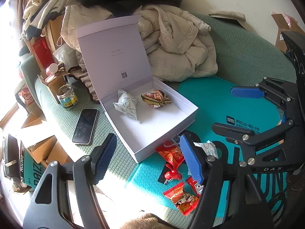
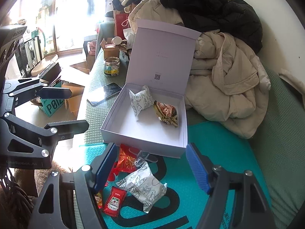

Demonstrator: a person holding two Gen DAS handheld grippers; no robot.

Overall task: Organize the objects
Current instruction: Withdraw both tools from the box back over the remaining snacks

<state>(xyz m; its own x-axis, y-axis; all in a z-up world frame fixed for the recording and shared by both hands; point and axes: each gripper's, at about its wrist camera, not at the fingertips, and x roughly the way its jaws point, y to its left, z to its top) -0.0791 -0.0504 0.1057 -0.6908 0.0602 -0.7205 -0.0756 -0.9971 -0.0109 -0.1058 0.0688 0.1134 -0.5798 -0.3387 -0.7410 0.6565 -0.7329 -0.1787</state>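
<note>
Cluttered sofa: my right gripper (image 2: 151, 168) hangs with jaws apart and empty just above the white printed packet (image 2: 144, 188), light, crinkly and soft, so I'd pinch across its puffy middle.

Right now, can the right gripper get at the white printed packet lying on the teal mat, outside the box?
Probably yes. The right gripper is open and empty, and the white printed packet lies just ahead between its fingers on the teal mat, uncovered. Only red sachets sit beside it.
</note>
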